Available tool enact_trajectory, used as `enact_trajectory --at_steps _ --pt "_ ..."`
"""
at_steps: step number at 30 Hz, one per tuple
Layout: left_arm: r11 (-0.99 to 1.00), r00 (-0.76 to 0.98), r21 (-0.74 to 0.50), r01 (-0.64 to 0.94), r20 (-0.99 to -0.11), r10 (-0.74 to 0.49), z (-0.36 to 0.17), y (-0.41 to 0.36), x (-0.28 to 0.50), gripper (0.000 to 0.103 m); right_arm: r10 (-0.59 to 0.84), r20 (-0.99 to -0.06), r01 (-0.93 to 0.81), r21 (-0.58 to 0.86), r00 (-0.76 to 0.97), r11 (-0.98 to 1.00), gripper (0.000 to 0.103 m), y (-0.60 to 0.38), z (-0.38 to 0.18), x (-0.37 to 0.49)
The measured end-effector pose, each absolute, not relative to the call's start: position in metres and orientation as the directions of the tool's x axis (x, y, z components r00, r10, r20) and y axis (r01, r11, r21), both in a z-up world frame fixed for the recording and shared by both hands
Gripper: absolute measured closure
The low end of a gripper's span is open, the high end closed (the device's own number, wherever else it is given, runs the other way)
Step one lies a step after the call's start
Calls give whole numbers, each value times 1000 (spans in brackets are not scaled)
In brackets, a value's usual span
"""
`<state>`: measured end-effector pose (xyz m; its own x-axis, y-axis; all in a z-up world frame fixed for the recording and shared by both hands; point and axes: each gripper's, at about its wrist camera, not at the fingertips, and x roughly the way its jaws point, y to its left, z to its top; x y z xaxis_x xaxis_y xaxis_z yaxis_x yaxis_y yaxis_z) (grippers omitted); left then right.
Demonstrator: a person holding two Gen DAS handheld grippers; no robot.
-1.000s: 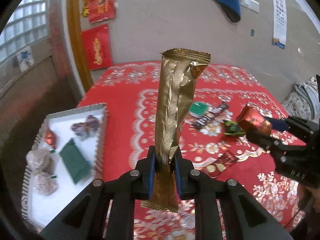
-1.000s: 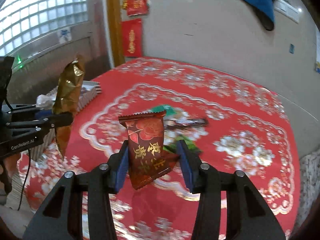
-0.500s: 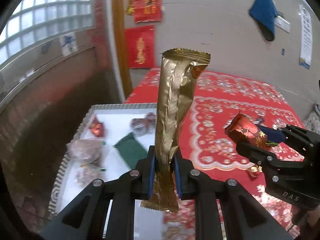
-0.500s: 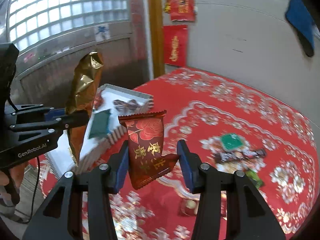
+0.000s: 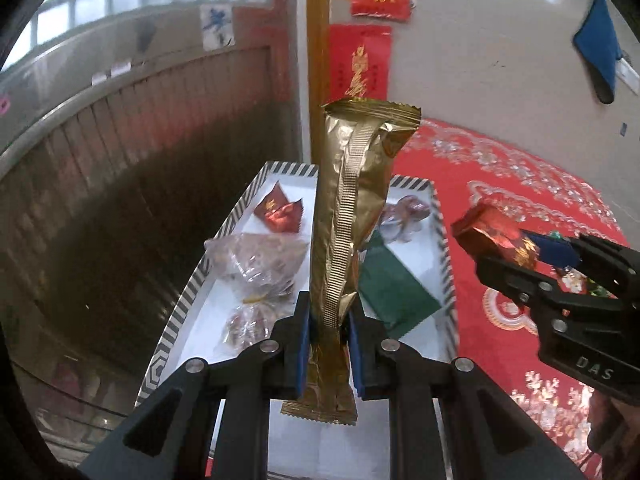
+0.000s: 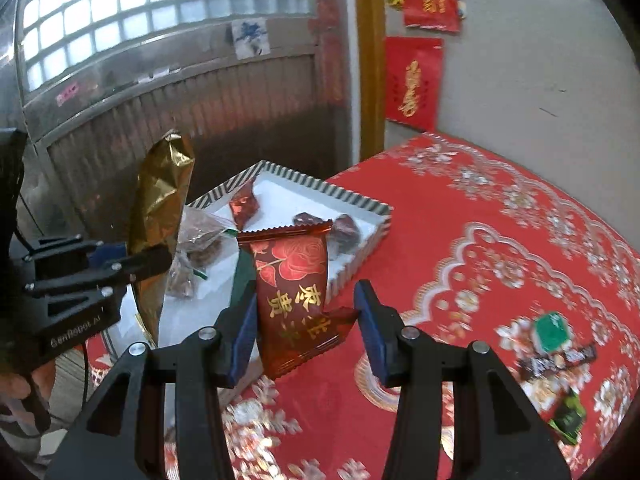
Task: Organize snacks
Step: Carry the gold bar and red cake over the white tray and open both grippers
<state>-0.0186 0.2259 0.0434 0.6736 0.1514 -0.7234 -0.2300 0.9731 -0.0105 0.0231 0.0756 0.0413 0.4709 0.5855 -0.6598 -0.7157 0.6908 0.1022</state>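
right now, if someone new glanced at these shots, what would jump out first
The tall gold wrapper stands upright, pinched in the left claw above the striped-rim tray. Beside it, the right claw holds a dark red rose-printed packet with gold characters. Behind both, the bright red patterned tablecloth fills the scene, a few loose snacks lying on it.

The left claw (image 5: 326, 344) fills the lower centre of its own view, blue pads pinched tight on a gold wrapper (image 5: 352, 216). The right claw (image 6: 304, 320), lower centre of its view, clamps a red packet (image 6: 296, 292) and points down.
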Motion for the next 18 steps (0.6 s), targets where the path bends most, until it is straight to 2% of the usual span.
enact_trajectory --at_steps 18 --pt "958 626 -7 -287 -758 182 12 250 -6 87 551 -724 -732 93 415 675 57 140 5 46"
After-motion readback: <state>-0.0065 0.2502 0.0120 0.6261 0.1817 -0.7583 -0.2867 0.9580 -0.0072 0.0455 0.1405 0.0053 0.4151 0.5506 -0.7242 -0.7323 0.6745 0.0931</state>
